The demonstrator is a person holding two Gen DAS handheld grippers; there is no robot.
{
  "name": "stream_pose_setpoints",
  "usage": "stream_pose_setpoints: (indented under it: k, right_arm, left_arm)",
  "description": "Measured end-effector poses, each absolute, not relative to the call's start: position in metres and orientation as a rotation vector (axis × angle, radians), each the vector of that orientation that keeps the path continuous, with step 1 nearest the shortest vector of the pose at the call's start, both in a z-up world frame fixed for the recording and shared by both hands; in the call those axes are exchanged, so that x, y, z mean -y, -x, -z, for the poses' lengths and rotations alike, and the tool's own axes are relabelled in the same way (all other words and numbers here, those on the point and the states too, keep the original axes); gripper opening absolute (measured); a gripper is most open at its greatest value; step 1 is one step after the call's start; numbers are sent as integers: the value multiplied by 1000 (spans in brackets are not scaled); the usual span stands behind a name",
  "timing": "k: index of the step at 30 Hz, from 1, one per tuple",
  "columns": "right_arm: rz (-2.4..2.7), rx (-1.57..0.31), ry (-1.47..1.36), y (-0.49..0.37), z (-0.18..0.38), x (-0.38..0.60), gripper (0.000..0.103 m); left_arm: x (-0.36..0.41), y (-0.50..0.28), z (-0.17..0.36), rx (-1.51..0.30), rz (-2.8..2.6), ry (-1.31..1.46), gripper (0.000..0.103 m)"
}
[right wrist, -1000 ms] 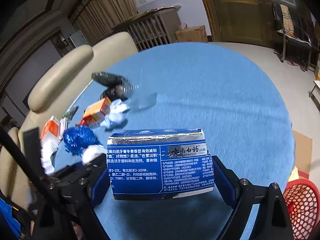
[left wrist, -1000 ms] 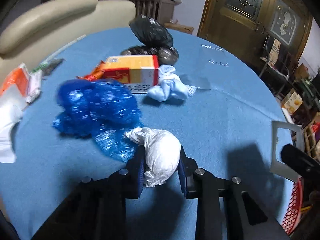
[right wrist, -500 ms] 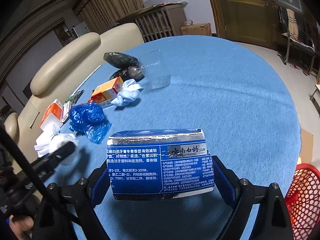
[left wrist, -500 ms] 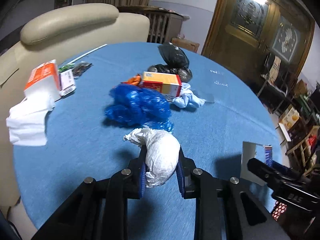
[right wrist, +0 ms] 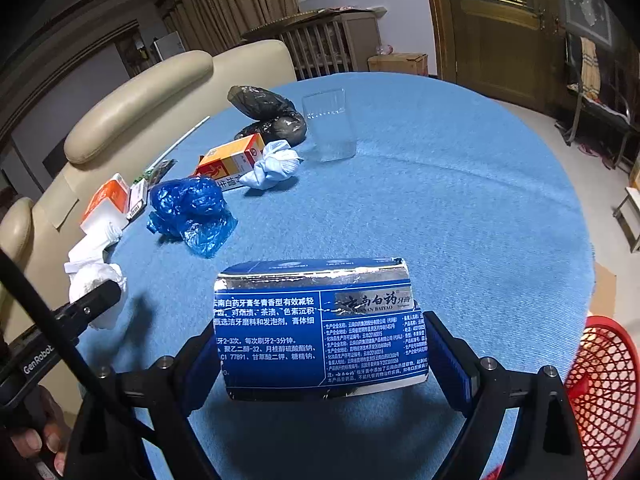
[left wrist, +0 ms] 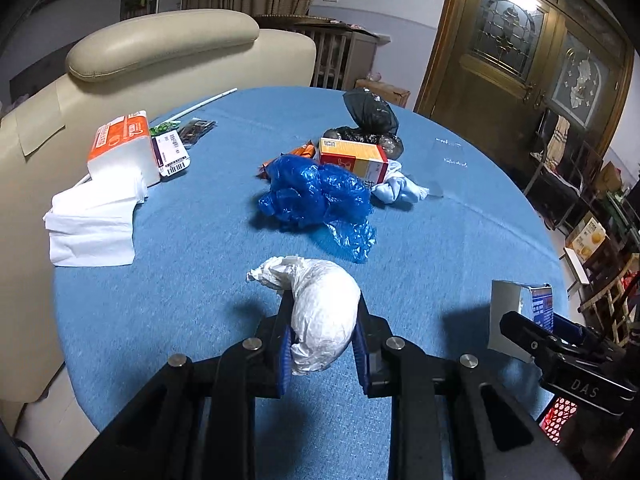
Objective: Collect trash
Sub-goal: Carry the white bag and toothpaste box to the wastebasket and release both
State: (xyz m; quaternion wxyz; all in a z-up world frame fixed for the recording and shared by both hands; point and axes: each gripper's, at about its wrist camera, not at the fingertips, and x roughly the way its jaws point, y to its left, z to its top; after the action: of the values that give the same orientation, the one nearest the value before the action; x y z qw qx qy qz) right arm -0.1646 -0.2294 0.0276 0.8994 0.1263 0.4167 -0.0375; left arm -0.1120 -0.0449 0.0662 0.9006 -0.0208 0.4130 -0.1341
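Observation:
My left gripper (left wrist: 322, 328) is shut on a crumpled white paper wad (left wrist: 320, 308), held above the near part of the round blue table (left wrist: 192, 240). My right gripper (right wrist: 320, 344) is shut on a blue toothpaste box (right wrist: 320, 328), held above the table's near right side; it also shows in the left wrist view (left wrist: 536, 308). On the table lie a blue plastic bag (left wrist: 316, 196), an orange-yellow box (left wrist: 354, 158), a pale blue cloth wad (left wrist: 398, 190), a black bag (left wrist: 370, 120) and a clear plastic cup (right wrist: 330, 126). A red mesh basket (right wrist: 604, 392) stands below the table's right edge.
A tissue pack (left wrist: 122, 148) with loose white tissues (left wrist: 94, 224), small packets (left wrist: 174, 150) and a straw lie at the table's left. A cream sofa (left wrist: 160, 52) stands behind the table. A wooden door (left wrist: 516, 60) and chairs are at the right.
Both grippers have drawn back and up from the trash pile with their loads. More of the table's left side with the tissue pack has come into view.

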Motion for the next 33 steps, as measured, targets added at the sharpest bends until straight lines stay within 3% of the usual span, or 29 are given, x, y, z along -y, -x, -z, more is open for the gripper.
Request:
stream_pose_setpoints:
  k: [33]
  right_arm:
    - [173,-807,-344,236,-38,283,92]
  left_arm:
    - [111,142,-74,-853,352,-105,27]
